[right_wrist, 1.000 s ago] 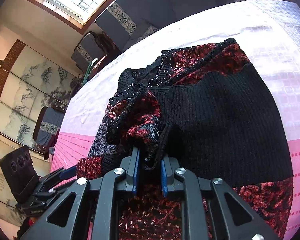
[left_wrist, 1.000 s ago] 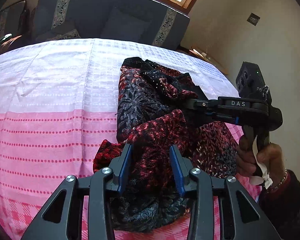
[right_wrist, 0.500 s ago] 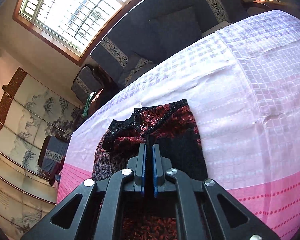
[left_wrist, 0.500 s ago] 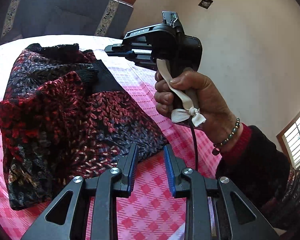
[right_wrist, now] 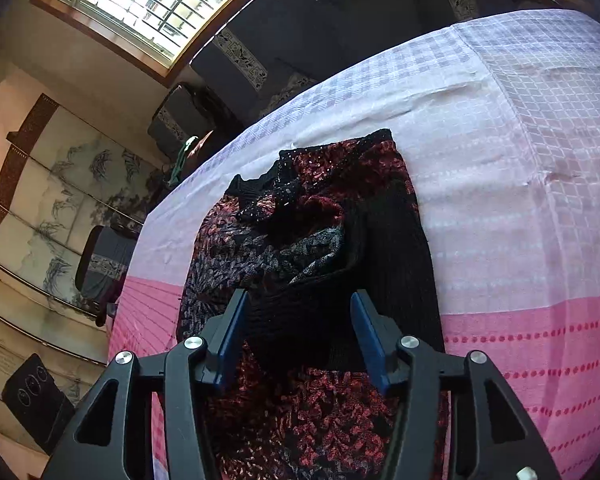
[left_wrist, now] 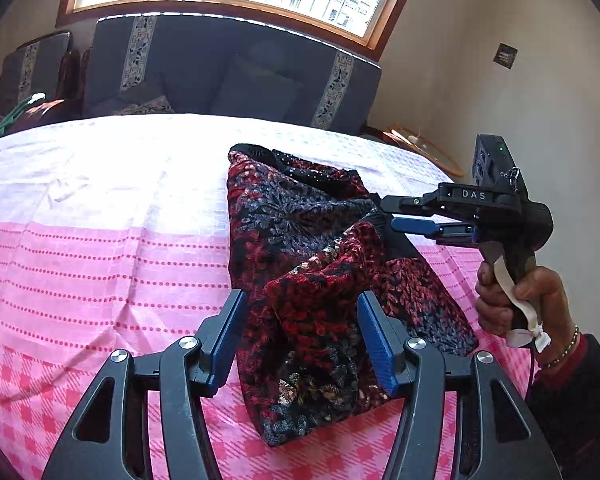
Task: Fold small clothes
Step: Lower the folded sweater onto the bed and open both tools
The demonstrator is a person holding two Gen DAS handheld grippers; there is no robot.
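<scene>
Sweater point(left_wrist: 300, 264), dark with red and grey pattern, lies bunched at the centre of the frame on the pink and white cloth point(left_wrist: 100, 240) covering the worktop. Left gripper point(left_wrist: 300, 336) hovers at its near edge, jaws opening, pads clear of the fabric. Right gripper point(right_wrist: 296, 328), jaws also opening and gripping nothing, hangs over its black ribbed part.

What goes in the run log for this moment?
left claw: opening, garment between pads, ungripped | right claw: opening over garment | garment: bunched on tablecloth
</scene>
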